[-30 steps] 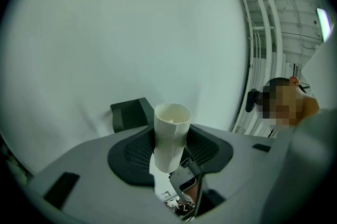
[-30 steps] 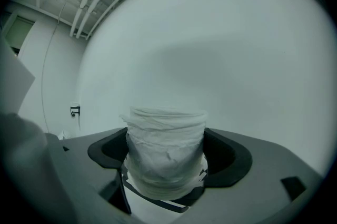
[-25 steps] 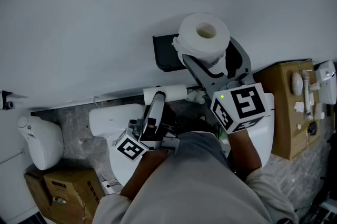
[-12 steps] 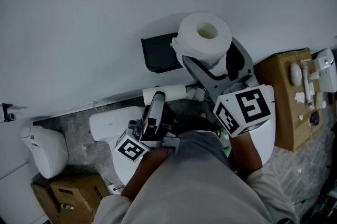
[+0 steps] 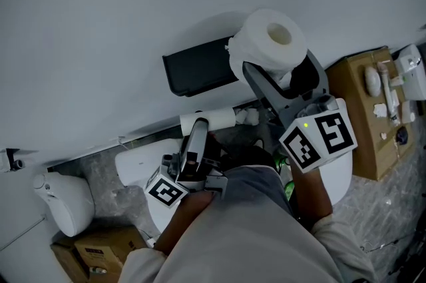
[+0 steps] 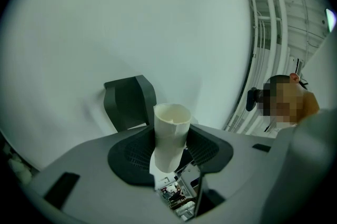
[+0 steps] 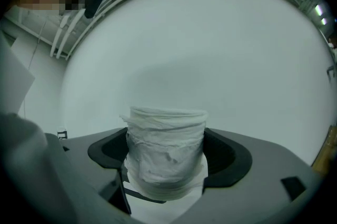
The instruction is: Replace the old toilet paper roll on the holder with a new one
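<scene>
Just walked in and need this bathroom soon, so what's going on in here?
A person is swapping the toilet paper, with a hand-held claw in each hand. The left claw grips an empty cardboard tube. The right claw grips a full white roll, raised near the wall just right of the black holder, which has no roll on it. The new roll is not yet mounted.

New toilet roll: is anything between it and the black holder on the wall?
Nothing visible. The new roll, gripped by the right gripper, is right beside the black holder, with only bare wall between. The old tube is lower down, in the left gripper.
</scene>
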### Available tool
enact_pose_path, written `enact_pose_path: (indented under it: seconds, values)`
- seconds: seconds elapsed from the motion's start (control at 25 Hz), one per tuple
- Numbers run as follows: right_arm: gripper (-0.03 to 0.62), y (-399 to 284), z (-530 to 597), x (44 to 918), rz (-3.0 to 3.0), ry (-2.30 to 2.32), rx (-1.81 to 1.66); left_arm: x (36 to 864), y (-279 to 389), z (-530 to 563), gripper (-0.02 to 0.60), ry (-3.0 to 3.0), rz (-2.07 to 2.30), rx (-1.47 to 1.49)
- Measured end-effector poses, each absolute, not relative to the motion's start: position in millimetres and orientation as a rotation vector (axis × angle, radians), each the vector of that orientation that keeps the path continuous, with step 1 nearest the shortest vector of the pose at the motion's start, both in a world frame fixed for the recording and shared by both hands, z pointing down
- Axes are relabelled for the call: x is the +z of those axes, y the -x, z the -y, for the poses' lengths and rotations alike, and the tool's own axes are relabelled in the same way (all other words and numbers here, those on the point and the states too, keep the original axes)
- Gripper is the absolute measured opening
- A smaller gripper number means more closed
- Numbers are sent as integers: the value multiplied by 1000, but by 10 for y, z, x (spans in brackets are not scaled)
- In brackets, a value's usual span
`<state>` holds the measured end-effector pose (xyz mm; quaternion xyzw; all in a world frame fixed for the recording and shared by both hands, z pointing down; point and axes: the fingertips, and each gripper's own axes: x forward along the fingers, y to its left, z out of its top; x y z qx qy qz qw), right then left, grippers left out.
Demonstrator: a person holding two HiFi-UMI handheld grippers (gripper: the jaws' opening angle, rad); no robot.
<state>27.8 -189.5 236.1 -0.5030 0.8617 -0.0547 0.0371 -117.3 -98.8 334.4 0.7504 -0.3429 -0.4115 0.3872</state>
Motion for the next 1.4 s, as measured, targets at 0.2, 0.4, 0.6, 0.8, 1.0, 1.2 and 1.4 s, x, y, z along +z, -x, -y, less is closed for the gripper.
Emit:
enact_pose_path:
  seconds: [0.2,0.4,0.6,0.8,1.0,1.2,1.4]
  values:
    - [437,-642,1914,2483,-2520,1542,-295,3423,969,954,175,-1928,851,-979]
    - [437,-790,1936,2684,-2410,1532,-448,3446,951,932,175,-1932,851,-934]
    - [437,-1083,1958,2904,-2281,1506,-594,3497,784,902,175,-1936,851,-894]
    - [437,-1174,1958,3037,-2202,1482,-668,3512,724,901,175,-1927,837,-892]
    - [437,-1161,2059,3305,-2083,1339,-886,3420,627,919,175,-1911,807,-921]
    - [437,-1006,2070,3554,-2048,1289,-1010,3525,697,887,175,-1925,858,-890]
    - [437,-848,2117,3649,-2036,1216,-1080,3468,701,890,175,-1911,860,-927]
